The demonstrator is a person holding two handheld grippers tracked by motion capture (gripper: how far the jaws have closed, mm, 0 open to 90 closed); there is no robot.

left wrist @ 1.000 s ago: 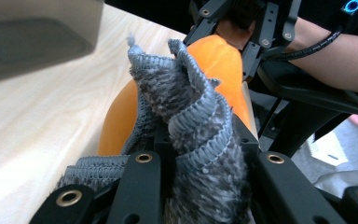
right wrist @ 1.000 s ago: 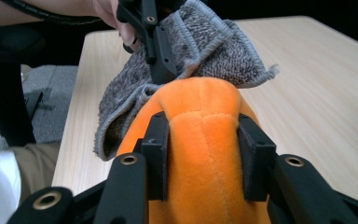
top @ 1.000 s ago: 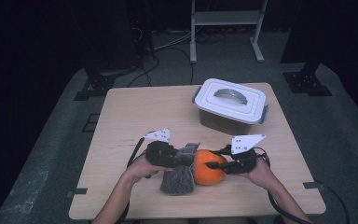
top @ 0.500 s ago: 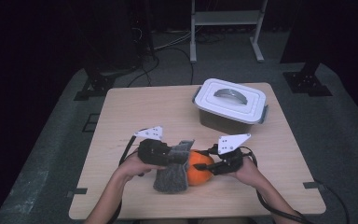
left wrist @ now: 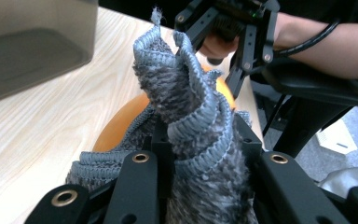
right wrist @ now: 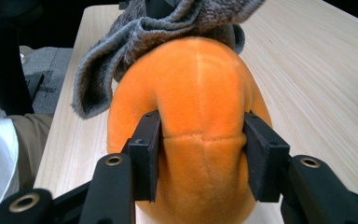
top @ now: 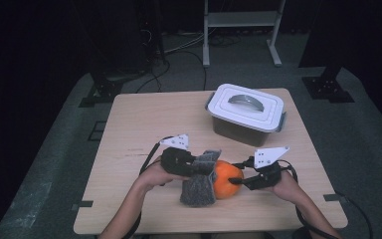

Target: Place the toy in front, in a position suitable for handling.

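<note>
The orange plush toy (top: 226, 179) sat at lower centre, squeezed between my right gripper (top: 236, 180) pads, whose jaws had just been widening; my left gripper (top: 199, 167) pinched the grey cloth (top: 198, 186). That loosening squeeze risked the toy slipping free.

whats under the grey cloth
The grey cloth, pinched by the left gripper, drapes over one side of the orange plush toy. How far the toy reaches beneath it is covered.

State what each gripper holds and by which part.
The left gripper clamps the grey cloth by a bunched fold. The right gripper, whose jaws have just been opening, pinches the orange plush toy across its near end.
</note>
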